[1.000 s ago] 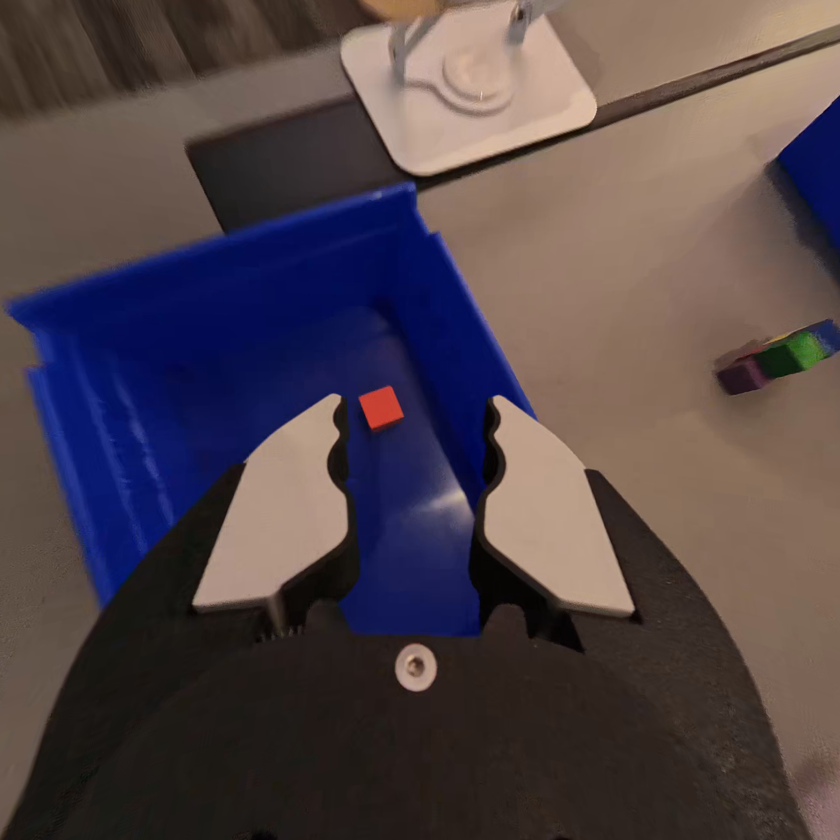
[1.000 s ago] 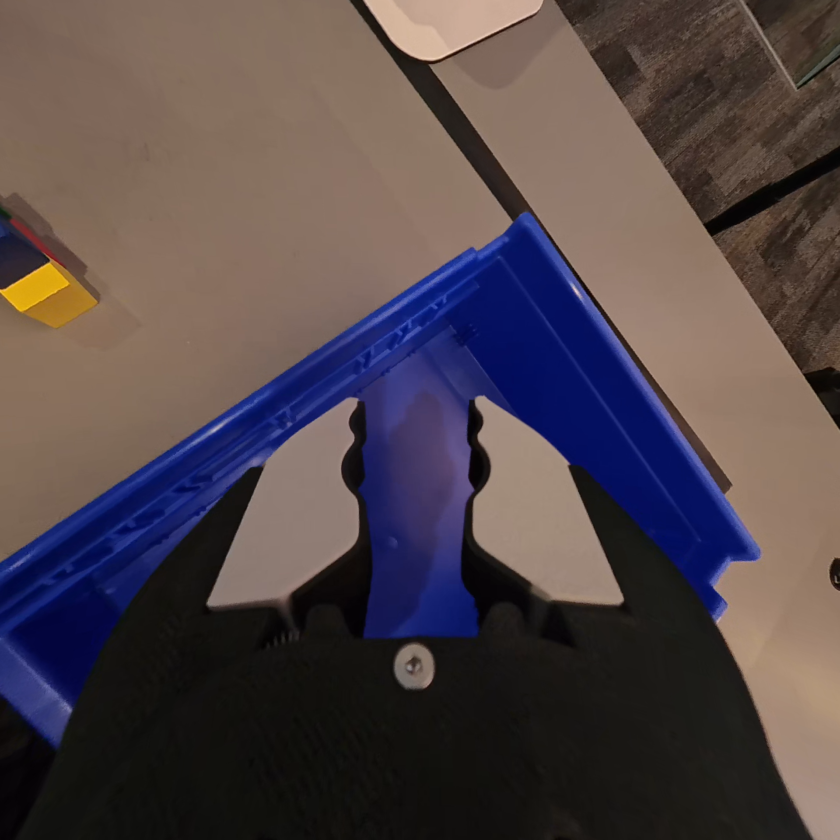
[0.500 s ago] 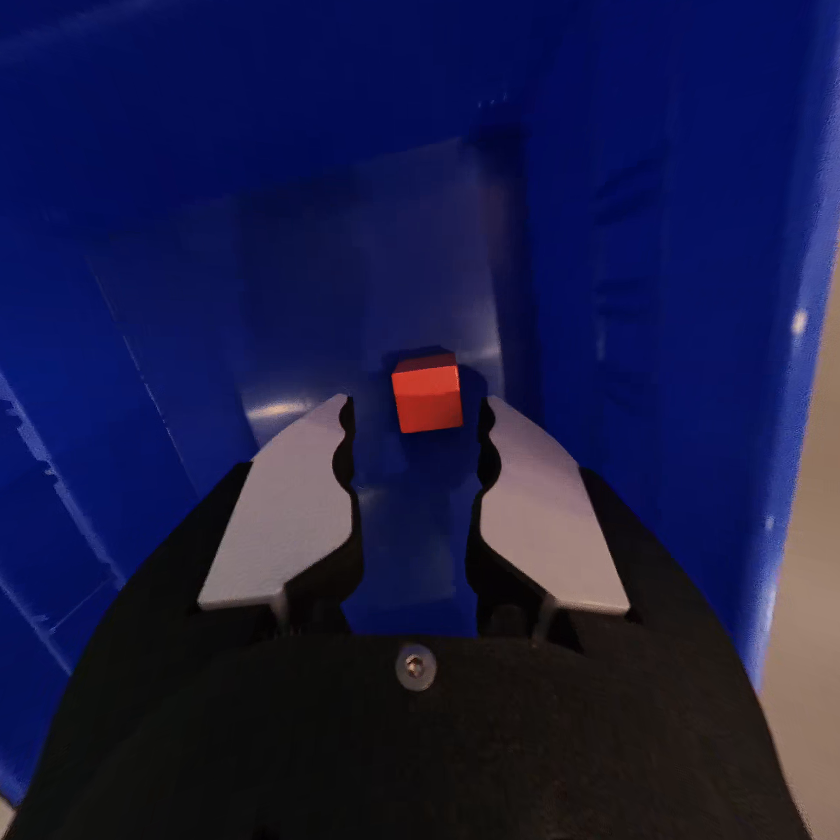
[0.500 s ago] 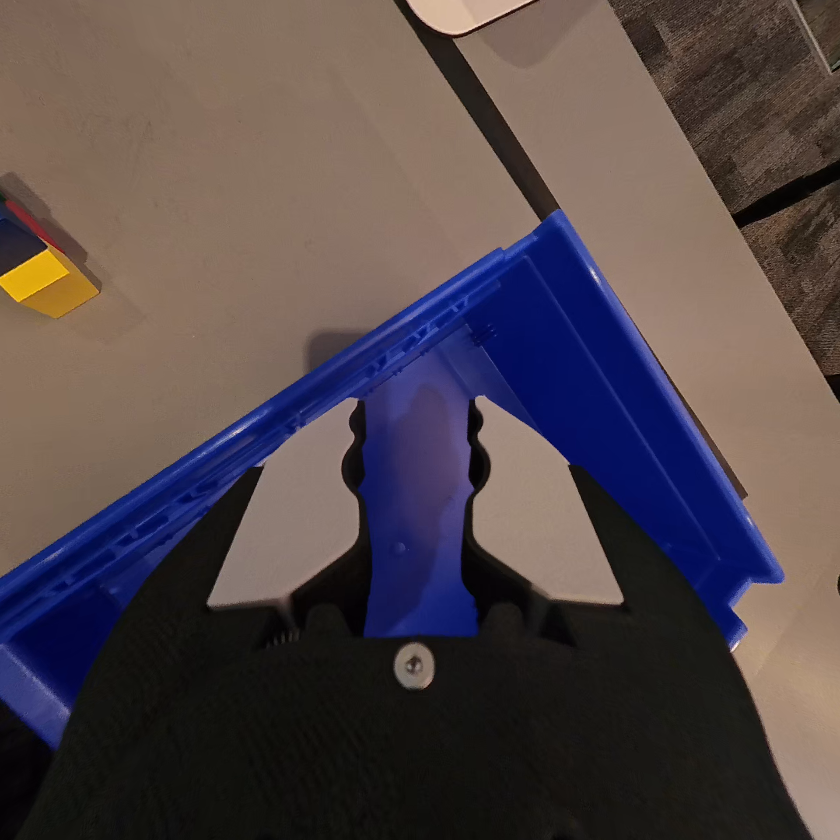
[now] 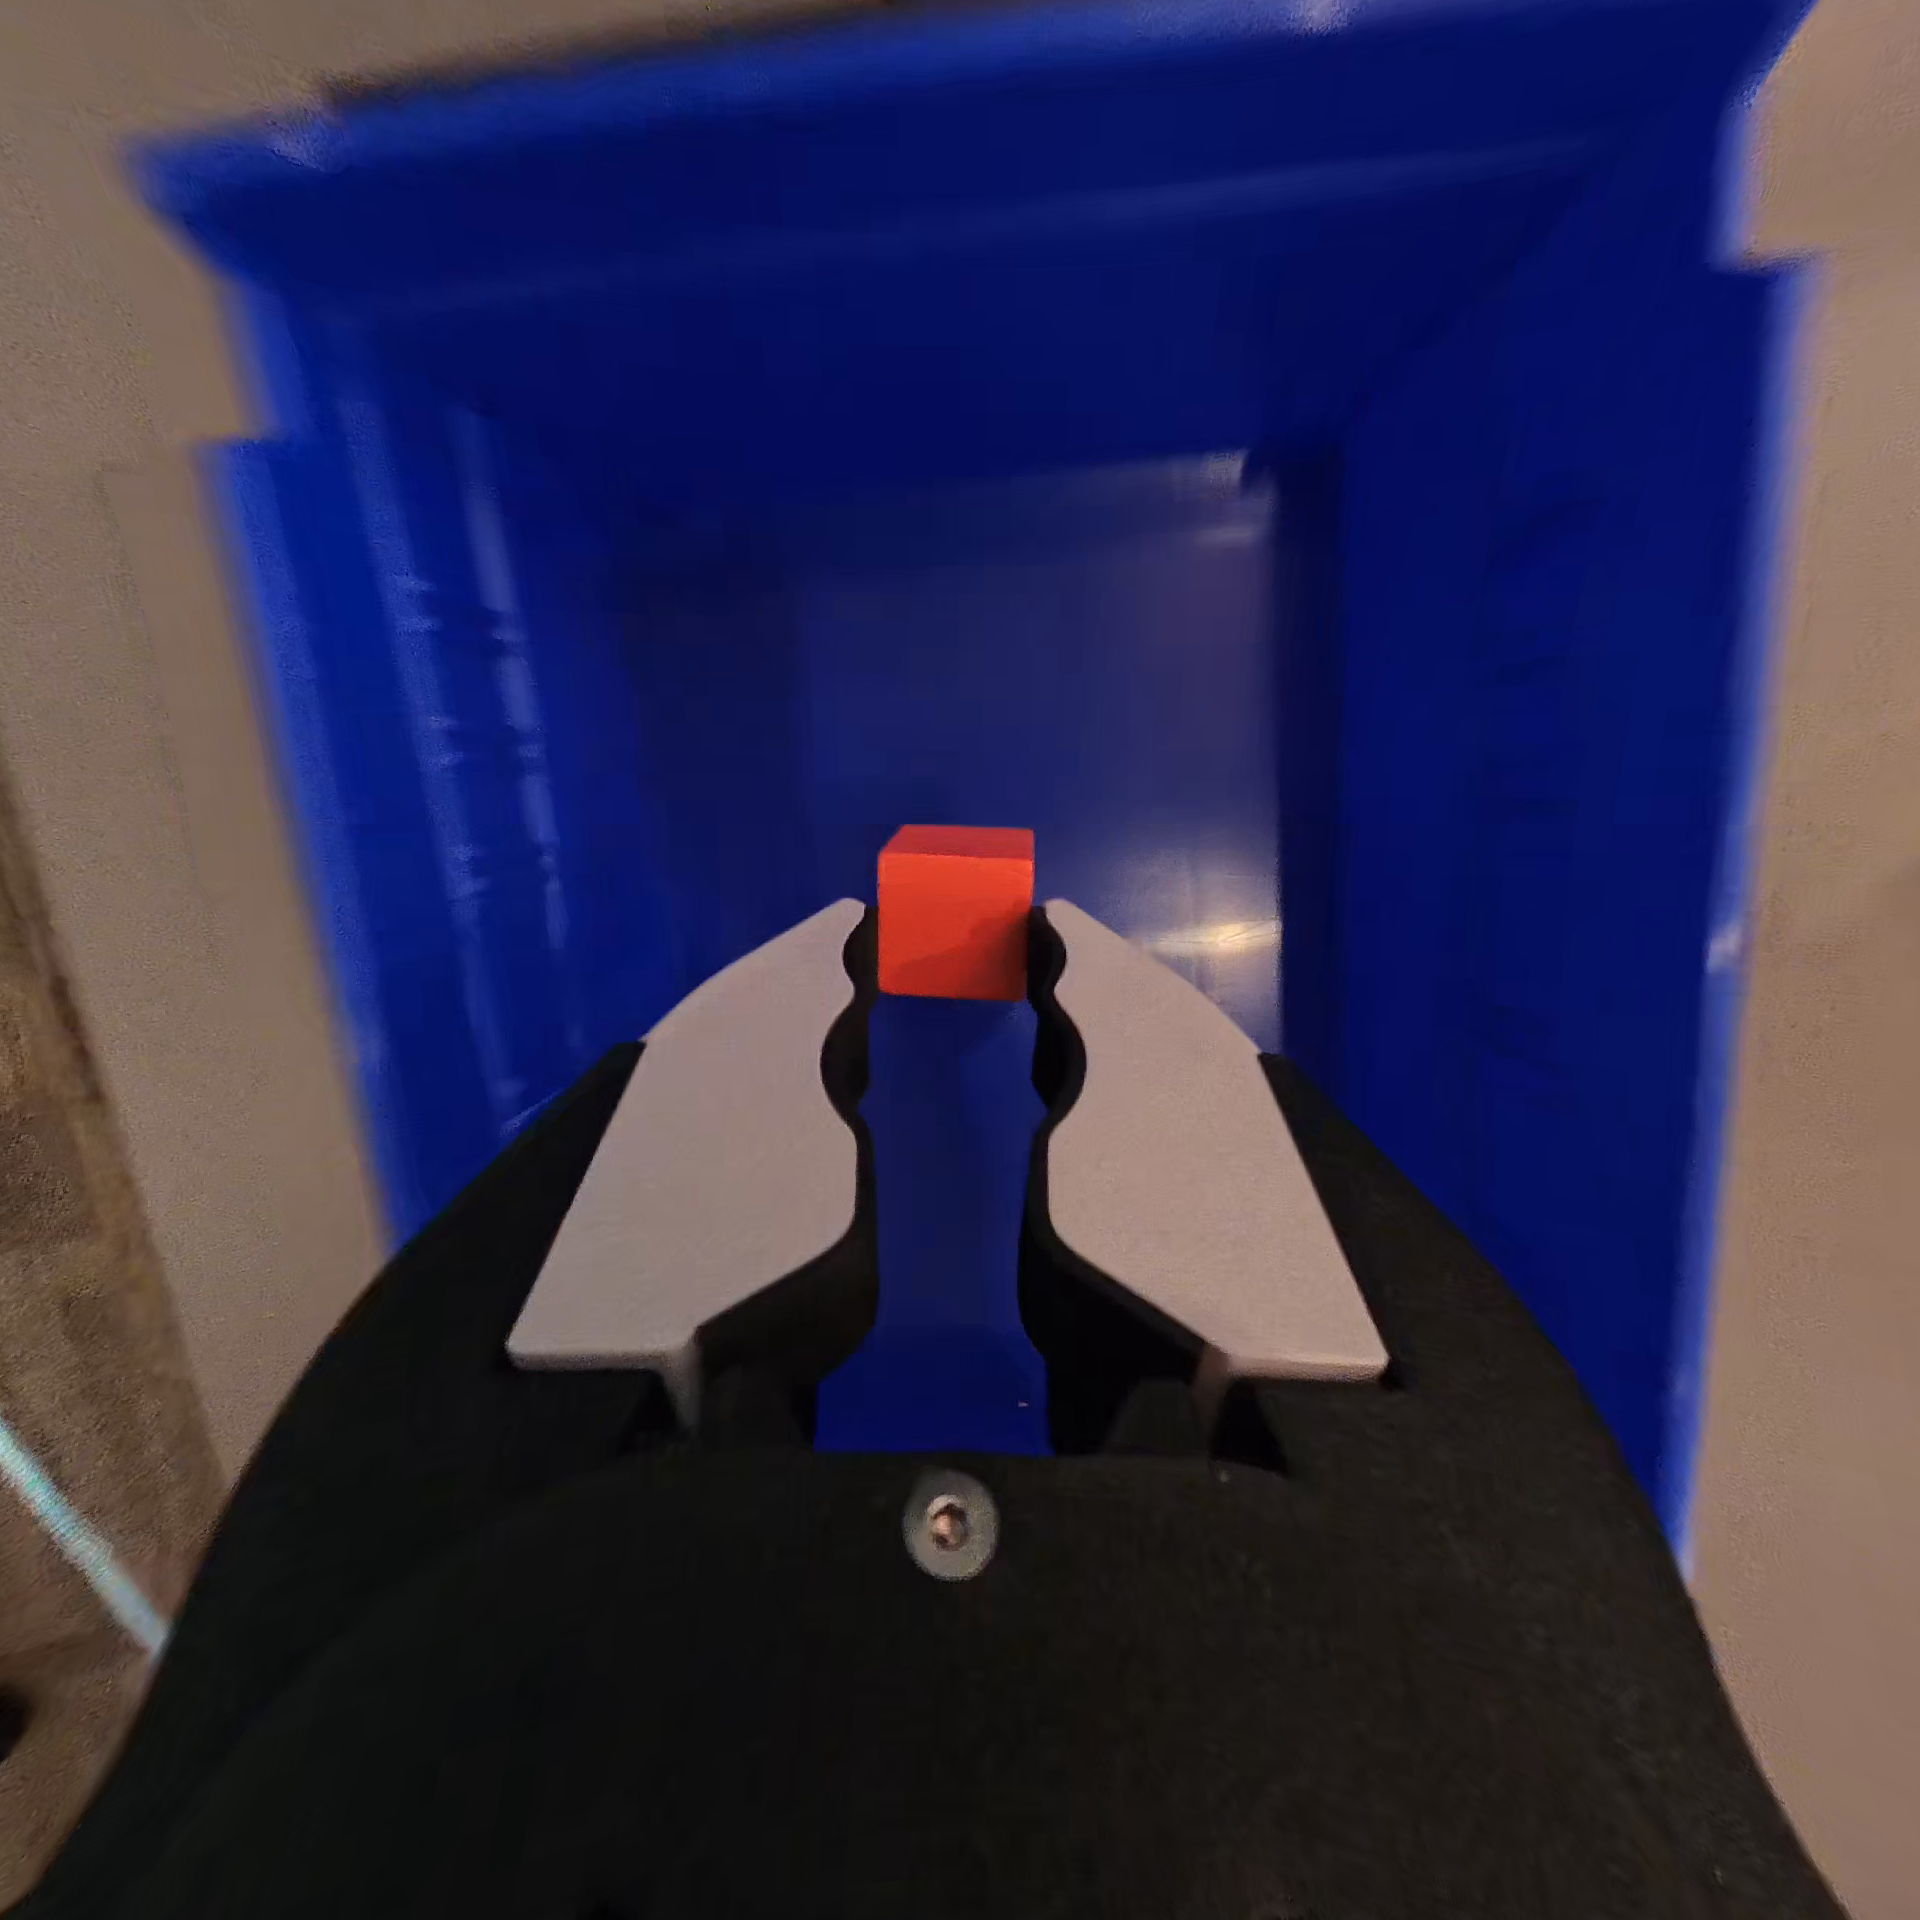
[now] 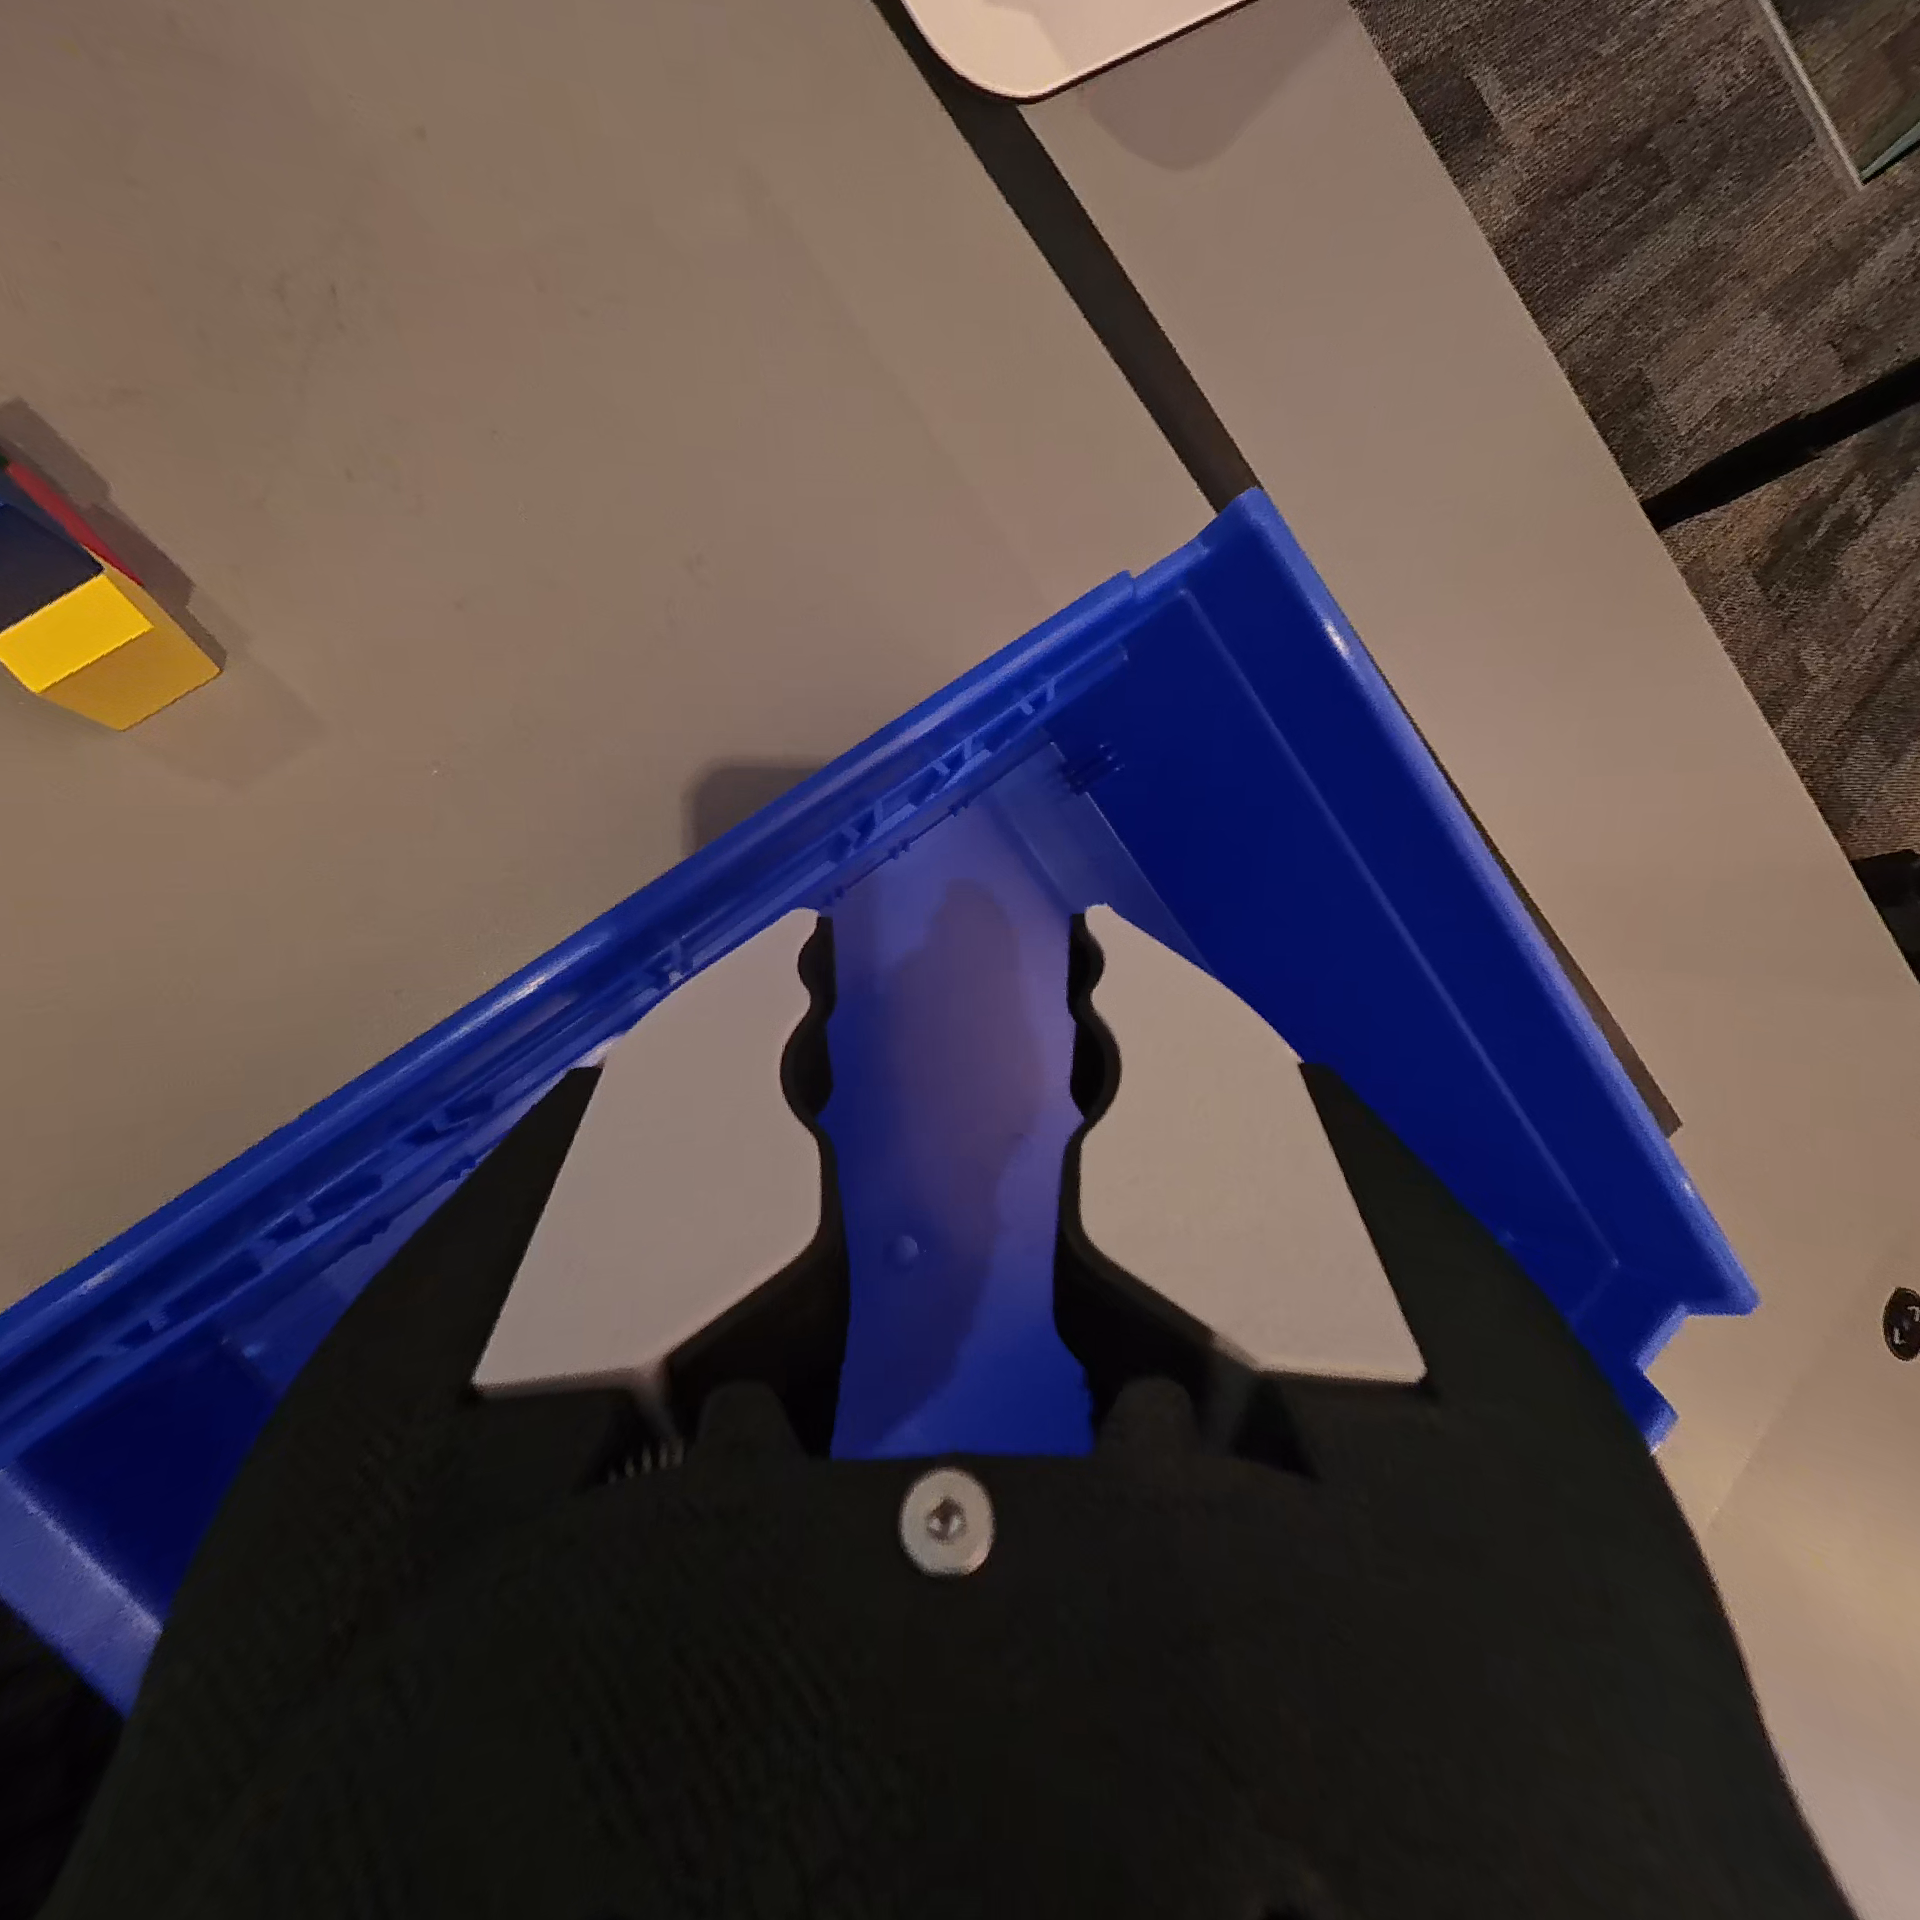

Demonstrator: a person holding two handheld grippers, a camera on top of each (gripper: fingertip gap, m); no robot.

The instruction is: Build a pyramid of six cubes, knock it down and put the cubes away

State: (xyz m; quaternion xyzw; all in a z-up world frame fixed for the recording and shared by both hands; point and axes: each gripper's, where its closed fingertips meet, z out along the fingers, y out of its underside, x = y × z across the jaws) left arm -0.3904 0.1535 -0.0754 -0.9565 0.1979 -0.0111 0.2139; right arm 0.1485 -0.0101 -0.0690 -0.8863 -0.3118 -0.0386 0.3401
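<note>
Left gripper (image 5: 954, 914), seen in the left wrist view, is clamped on a red cube (image 5: 954, 914): both grey fingertips (image 5: 831, 925) press its side faces, and the cube stands square between them. Behind and around it lies the inside of a blue bin (image 5: 436, 727), its walls blurred; whether the cube rests on the bin floor or hangs just above it cannot be told. Pale tabletop (image 5: 94, 364) shows on either side of the bin.

Right gripper (image 6: 948, 925), in the right wrist view, is held with a moderate gap between its fingers and nothing in it — only the floor of a second blue bin (image 6: 1351, 852) shows through. On the grey table (image 6: 571, 364), well apart to the left, sits a cluster of cubes at the picture's edge — a yellow cube (image 6: 99, 649) touching a dark blue cube (image 6: 36, 561), with a sliver of red behind. A white plate-like base (image 6: 1049, 42) lies at the top.
</note>
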